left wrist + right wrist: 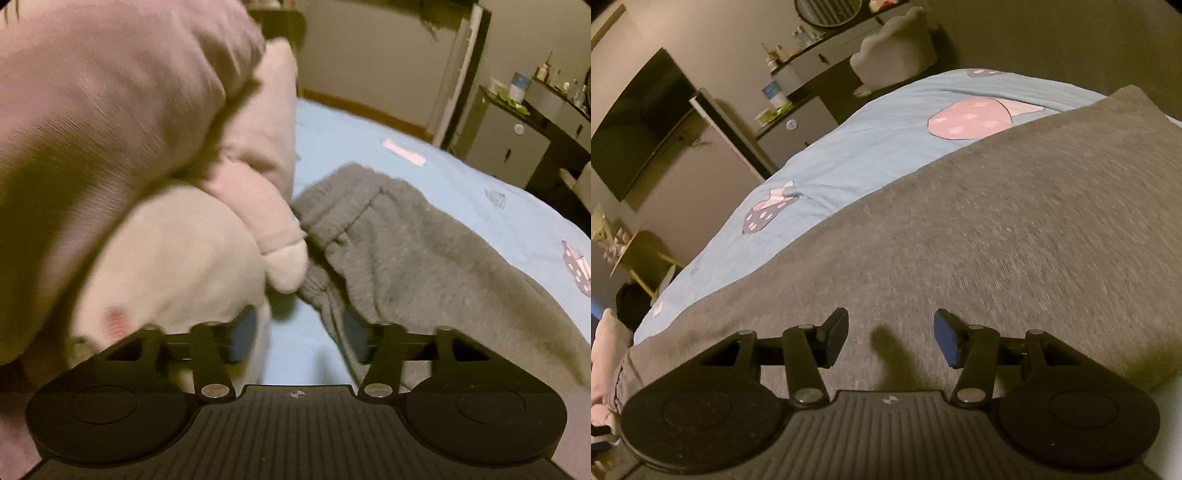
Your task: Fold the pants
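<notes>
Pants [960, 240] look flat on my bed [849, 155], not folded yet, and my left gripper [300, 334] and right gripper [891, 338] are spread wide, holding nothing.

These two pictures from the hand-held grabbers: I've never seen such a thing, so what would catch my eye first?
Probably the big pink plush toy filling the left half of the left view, blurred and close to the camera. Next, the grey pants spread over a light blue bedspread printed with pink mushrooms. Both the left gripper and the right gripper have their jaws apart, holding nothing.
</notes>
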Demonstrator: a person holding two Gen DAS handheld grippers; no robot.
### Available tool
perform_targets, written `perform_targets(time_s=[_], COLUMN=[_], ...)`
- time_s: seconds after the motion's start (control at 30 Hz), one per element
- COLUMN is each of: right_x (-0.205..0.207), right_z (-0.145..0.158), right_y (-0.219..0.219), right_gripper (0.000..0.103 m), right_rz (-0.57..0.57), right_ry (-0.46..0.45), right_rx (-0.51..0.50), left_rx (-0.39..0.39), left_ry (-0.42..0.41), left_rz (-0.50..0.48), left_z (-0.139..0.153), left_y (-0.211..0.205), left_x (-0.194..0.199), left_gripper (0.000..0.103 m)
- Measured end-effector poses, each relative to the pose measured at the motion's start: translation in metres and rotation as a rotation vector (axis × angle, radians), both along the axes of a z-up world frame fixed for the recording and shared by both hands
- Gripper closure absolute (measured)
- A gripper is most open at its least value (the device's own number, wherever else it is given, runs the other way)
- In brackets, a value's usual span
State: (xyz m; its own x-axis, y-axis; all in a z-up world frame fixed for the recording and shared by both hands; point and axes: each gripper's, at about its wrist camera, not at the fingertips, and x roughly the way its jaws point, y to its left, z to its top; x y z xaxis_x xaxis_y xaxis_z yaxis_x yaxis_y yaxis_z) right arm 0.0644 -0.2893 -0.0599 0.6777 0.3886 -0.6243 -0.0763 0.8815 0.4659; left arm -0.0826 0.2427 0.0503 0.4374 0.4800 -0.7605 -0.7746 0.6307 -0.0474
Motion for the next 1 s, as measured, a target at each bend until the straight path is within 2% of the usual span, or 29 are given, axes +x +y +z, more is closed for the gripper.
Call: perform_targets(time_s=[0.13,0.23,0.33,0.4,0.47,0.57,0.67,0.83,1.0], right_x=[-0.005,-0.008,-0.013,-0.018,-0.025,-0.040,-0.057,-0.064,-0.061], right_z=[0.002,0.000,0.001,0.003,0.005,0.010,0.014,0.004,-0.003], right_y=[-0.008,-0.021,-0.040,-0.052,-0.070,-0.098,-0.124,-0.154,-0.161], right_gripper=[0.051,0.050,0.049,0.048,0.048,0.048,0.045,0.045,0.046], right_rz=[0.016,0.002,-0.063,-0.122,-0.190,-0.304,-0.405,-0.526,-0.595], right_ry=[0.015,0.029,0.050,0.044,0.047,0.037,0.029,0.072,0.104], right_rx=[0.030,0.076,0.157,0.161,0.225,0.307,0.280,0.364,0.374], left_rx=[0.079,0.078,0.068,0.049,0.034,0.024,-0.024,-0.022,-0.122], left_ry=[-0.032,-0.072,-0.100,-0.116,-0.124,-0.083,-0.063,-0.046,-0.077], left_rz=[0.058,0.054,0.033,-0.002,-0.046,-0.109,-0.165,-0.245,-0.273], left_z=[0.023,0.033,0.034,0.027,0.016,-0.007,-0.029,-0.049,-0.065], left_y=[-0.020,-0.031,-0.046,-0.056,-0.069,-0.084,-0.097,-0.113,-0.113], left_x=[-0.004,0.003,0.021,0.037,0.050,0.065,0.069,0.073,0.066], left_gripper=[0.020,0.018,0.014,0.013,0.013,0.013,0.013,0.013,0.013])
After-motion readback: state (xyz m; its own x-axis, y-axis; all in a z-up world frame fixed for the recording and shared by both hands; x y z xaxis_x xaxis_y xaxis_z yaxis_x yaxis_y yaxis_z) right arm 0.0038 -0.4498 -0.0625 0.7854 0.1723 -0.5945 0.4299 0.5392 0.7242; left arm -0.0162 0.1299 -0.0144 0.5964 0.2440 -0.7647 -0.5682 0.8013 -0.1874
